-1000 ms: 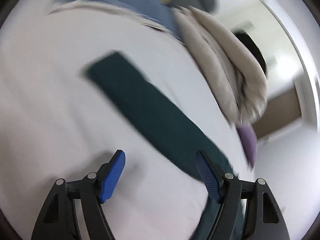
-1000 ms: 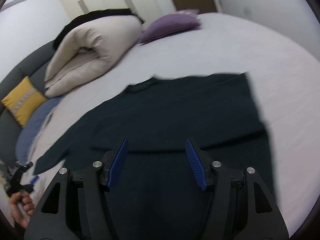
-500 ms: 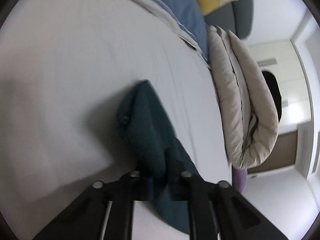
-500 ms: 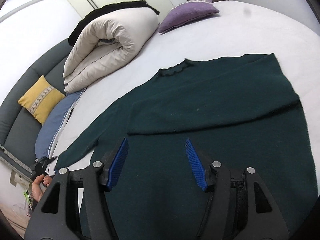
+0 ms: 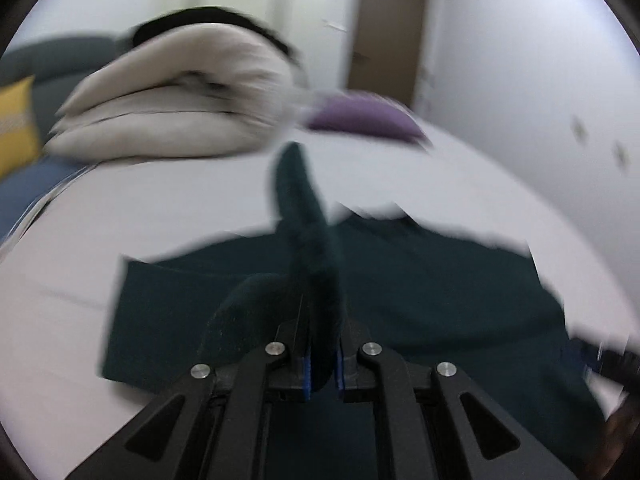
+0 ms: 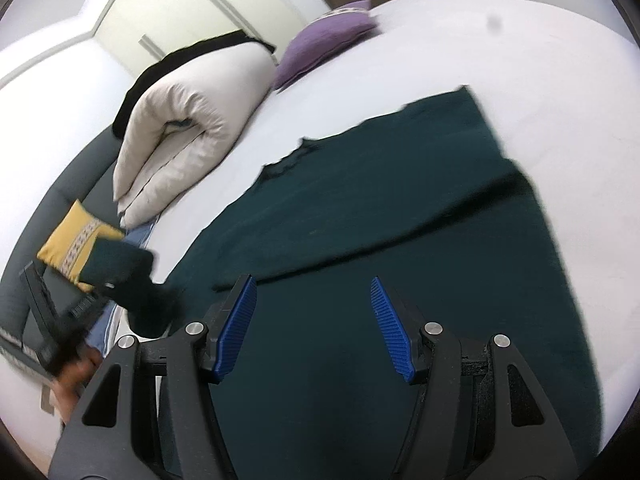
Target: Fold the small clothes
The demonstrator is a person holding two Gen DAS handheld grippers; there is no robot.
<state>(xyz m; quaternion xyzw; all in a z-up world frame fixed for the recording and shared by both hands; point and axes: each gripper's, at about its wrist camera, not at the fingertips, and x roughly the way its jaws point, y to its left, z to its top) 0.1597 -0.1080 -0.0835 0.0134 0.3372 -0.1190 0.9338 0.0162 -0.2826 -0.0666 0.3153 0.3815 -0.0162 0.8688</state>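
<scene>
Right gripper held open over a dark green sweater on a white bed

The right gripper (image 6: 314,330) hangs above the sweater (image 6: 400,240), its blue pads (image 6: 390,330) apart with nothing between them. The sweater lies flat on the bed (image 6: 520,48), one side folded over its body. At the left edge the left gripper (image 6: 86,304), partly blurred, has the sweater's sleeve (image 6: 128,276) lifted off the bed, with a hand (image 6: 76,376) below it. Behind lie a rolled cream duvet (image 6: 188,132), a purple pillow (image 6: 324,42) and a yellow cushion (image 6: 70,242) against a grey headboard (image 6: 52,200)
</scene>
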